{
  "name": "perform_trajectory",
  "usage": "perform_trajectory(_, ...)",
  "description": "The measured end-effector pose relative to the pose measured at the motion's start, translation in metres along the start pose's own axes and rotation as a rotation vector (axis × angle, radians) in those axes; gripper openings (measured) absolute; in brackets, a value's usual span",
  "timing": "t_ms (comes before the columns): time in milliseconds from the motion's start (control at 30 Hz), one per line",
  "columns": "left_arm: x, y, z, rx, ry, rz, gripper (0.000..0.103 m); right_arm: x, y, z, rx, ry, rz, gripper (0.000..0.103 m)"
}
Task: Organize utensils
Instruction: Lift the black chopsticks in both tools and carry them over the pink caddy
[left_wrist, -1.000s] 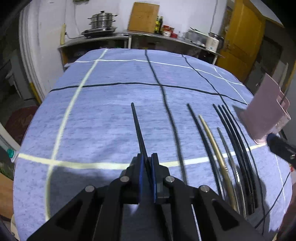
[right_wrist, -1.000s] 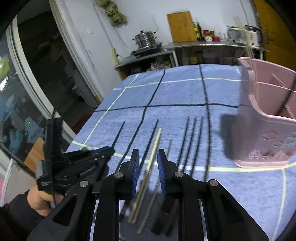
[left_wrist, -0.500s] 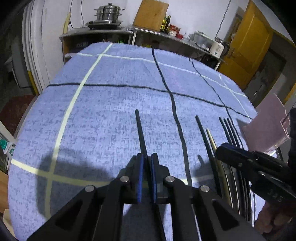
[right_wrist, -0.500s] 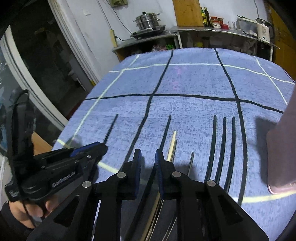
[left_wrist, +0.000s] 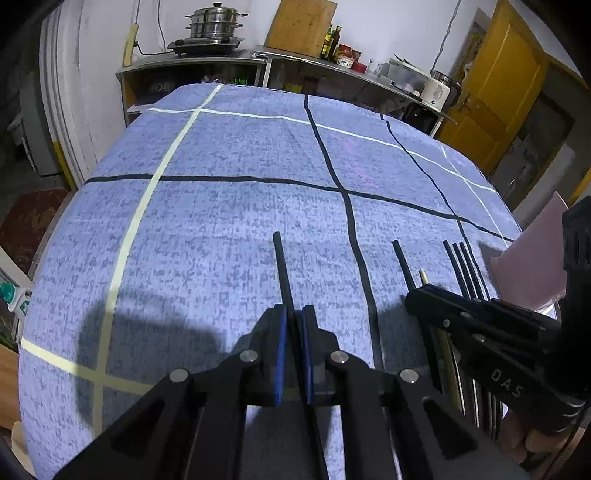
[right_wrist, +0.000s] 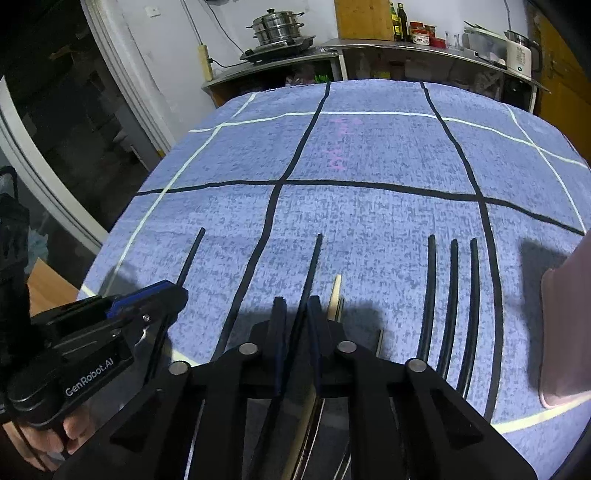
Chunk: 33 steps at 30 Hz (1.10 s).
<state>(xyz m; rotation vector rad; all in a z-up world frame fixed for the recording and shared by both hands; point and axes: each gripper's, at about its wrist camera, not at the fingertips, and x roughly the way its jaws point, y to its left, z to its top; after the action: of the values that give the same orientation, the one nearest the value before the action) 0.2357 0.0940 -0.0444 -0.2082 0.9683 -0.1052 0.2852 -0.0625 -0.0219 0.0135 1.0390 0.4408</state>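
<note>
My left gripper (left_wrist: 294, 314) is shut on a black chopstick (left_wrist: 282, 266) that points away over the blue cloth; it also shows in the right wrist view (right_wrist: 190, 256). My right gripper (right_wrist: 296, 306) has its jaws narrowly apart around another black chopstick (right_wrist: 312, 262), low over the cloth. A wooden chopstick (right_wrist: 336, 295) lies just right of it. Three black chopsticks (right_wrist: 452, 295) lie side by side further right. The pink utensil holder (right_wrist: 565, 332) stands at the right edge.
The table has a blue cloth (left_wrist: 240, 206) with black and cream lines. A counter with a steel pot (left_wrist: 214, 22) and bottles stands behind the table. A yellow door (left_wrist: 495, 81) is at the back right.
My right gripper has moved left and down from the wooden chopstick to the black chopstick beside it, with its jaws narrower. My left gripper has held its chopstick and moved little.
</note>
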Motion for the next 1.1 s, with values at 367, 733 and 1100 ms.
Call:
perform_trajectory(367,-0.012,0.0,0.002,-0.005,-0.019,0.005,0.006,-0.022,0.004,0.007,0.003,-0.03,0.04,0.006)
perform_trajectory(733,-0.103,-0.016,0.015,0.03,-0.169,-0.052,0.006,-0.107,0.014,0.012,-0.016,-0.184,0.092,0.006)
perform_trajectory(1100,-0.167,-0.043,0.016,0.092,-0.268,-0.088,0.005,-0.183,0.025,-0.002,-0.029,-0.315,0.108,0.005)
